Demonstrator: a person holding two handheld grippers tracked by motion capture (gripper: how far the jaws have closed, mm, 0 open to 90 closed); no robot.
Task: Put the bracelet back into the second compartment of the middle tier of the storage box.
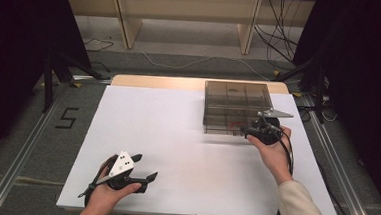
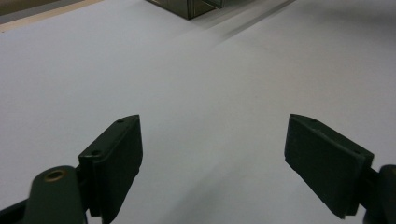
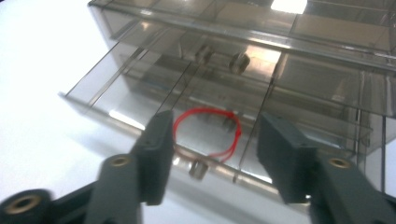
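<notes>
The right gripper [image 3: 210, 154] is standing open just in front of the pulled-out drawer [image 3: 154, 100], its knob [image 3: 198, 169] between the jaws, untouched; the red rubber band [image 3: 208, 133] is lying just beyond; advice: reach in level, avoiding the dividers; the left gripper [image 2: 212, 163] is resting wide, empty.

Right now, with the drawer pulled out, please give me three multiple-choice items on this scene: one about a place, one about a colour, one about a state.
1. Where is the smoky transparent plastic drawer box?
A. far right of the white table
B. near left corner
C. on the floor

2. What colour is the thin rubber band in the open drawer?
A. blue
B. red
C. green

3. How do the left gripper's jaws stand?
A. shut on the band
B. shut, empty
C. wide apart, empty

Key: 1 A, the high view shows it there; 2 B, the loop is red; 3 C, bare table shows between them.
</notes>
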